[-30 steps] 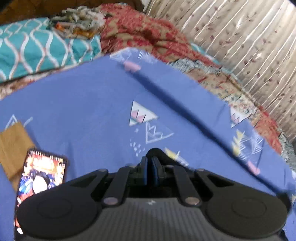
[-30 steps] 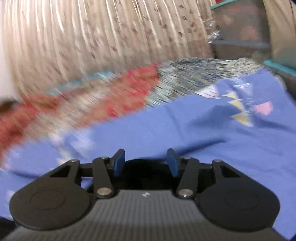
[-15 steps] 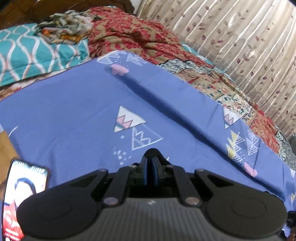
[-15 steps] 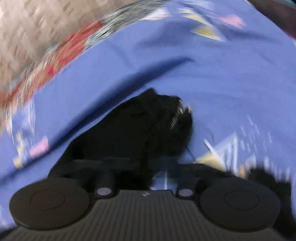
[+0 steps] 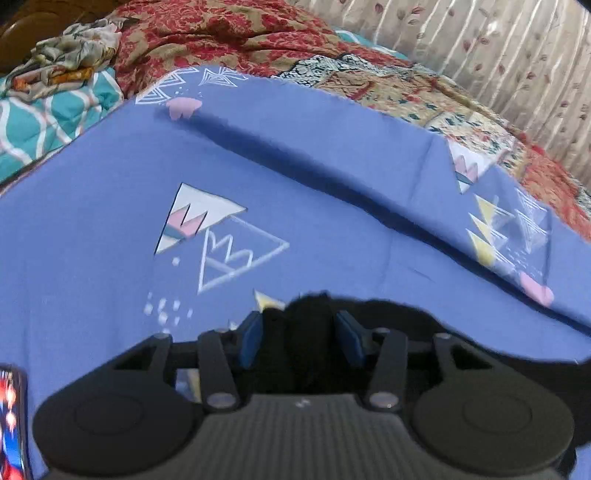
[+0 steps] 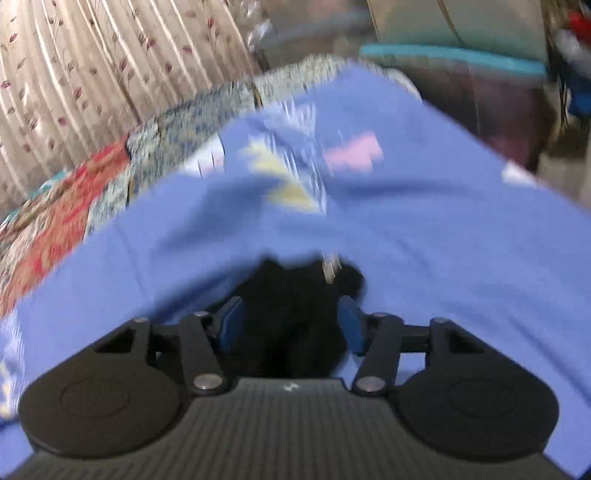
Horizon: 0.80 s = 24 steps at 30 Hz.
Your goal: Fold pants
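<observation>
1. The left gripper [image 5: 300,338] sits low over the bed with its blue pads [image 5: 249,339] spread apart; a bunch of the black pants [image 5: 308,332] fills the gap between them, though whether the pads actually touch the cloth cannot be told.
2. From there the dark fabric trails off to the right along the lower edge of the left wrist view, lying on the blue sheet [image 5: 110,221].
3. The right gripper [image 6: 290,322] also has its pads [image 6: 349,325] parted, with a heap of the pants [image 6: 295,291] lying between and just ahead of them; a small metallic fastening glints at the top of the heap, and motion blur hides finer detail.
4. At the lower left corner of the left wrist view, a phone [image 5: 11,417] with a lit screen lies on the sheet.
5. Farther out, the blue sheet, printed with white, pink and yellow triangles, runs in a long raised fold across the bed.
6. Past the sheet's edge lie a red patterned blanket [image 5: 229,33], a teal quilt [image 5: 44,122] and a crumpled printed cloth [image 5: 70,55].
7. A beige curtain [image 6: 92,55] with small leaf motifs hangs behind the bed.
</observation>
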### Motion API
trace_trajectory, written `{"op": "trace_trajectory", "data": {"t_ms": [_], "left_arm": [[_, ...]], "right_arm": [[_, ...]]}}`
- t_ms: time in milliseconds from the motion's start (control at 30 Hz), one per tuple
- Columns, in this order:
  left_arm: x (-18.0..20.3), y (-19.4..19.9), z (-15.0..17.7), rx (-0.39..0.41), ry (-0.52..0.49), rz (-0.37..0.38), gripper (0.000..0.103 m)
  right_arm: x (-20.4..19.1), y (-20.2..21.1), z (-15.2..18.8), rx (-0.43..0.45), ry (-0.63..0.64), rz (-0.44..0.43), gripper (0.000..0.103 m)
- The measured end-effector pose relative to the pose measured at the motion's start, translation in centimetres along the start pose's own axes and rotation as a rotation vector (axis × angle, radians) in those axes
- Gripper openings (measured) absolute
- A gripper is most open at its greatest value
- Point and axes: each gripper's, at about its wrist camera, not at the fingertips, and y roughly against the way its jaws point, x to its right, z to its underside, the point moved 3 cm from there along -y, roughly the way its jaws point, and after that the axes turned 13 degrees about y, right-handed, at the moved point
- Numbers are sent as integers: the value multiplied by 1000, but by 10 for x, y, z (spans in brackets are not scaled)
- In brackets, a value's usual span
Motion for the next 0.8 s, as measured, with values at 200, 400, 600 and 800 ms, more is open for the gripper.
{"op": "trace_trajectory", "data": {"t_ms": [200, 400, 600, 800], "left_arm": [[-50, 86, 28, -35, 1, 169, 79], [-83, 139, 78, -186, 33, 258, 99], [-97, 135, 124, -356, 211, 301, 95], [-90, 130, 150, -404, 245, 307, 85]], "right_arm": [[5, 47, 77, -103, 24, -231, 62], [-18, 58, 105, -133, 29, -293, 39], [-5, 100, 75, 24, -5, -157, 8], [126, 161, 67, 146, -302, 92, 7]]}}
